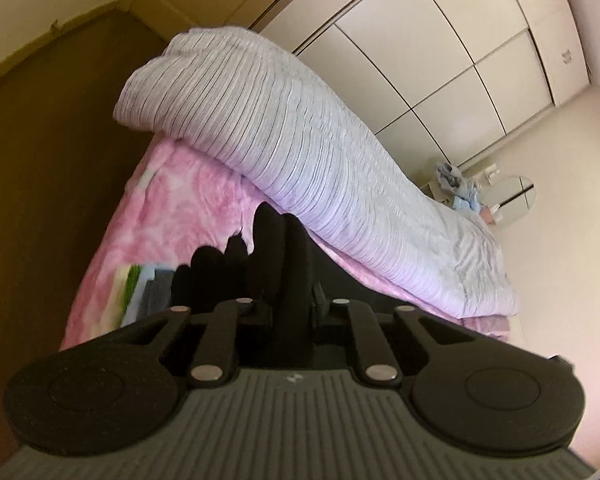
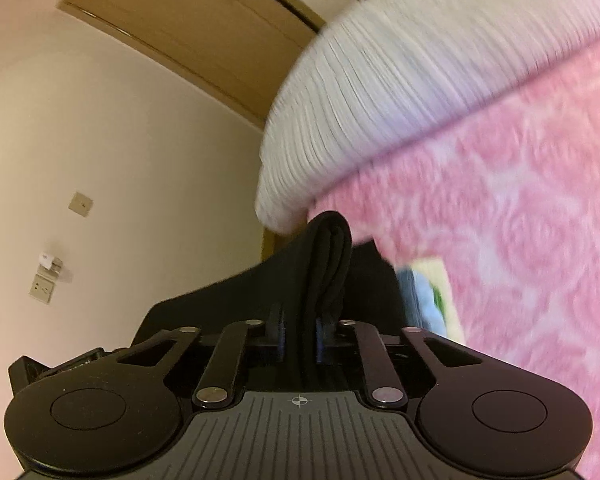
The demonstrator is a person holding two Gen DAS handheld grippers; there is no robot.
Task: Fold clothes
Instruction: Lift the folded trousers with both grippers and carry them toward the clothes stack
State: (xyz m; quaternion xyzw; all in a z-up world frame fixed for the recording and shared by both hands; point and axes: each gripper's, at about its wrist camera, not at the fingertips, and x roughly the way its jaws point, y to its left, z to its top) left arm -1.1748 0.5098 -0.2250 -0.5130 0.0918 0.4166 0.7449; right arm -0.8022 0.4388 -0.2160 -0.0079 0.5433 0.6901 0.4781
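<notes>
A black garment is bunched up between the jaws of my left gripper, which is shut on it; the cloth hides most of the fingers. In the right wrist view a thick fold of the same black garment stands up between the jaws of my right gripper, which is shut on it too. The cloth trails away to the left there. Both grippers hang just above a bed covered by a pink rose blanket.
A striped white duvet lies rolled along the bed behind the grippers. A small stack of folded clothes rests on the blanket. White wardrobe doors, a brown floor and a wooden door surround the bed.
</notes>
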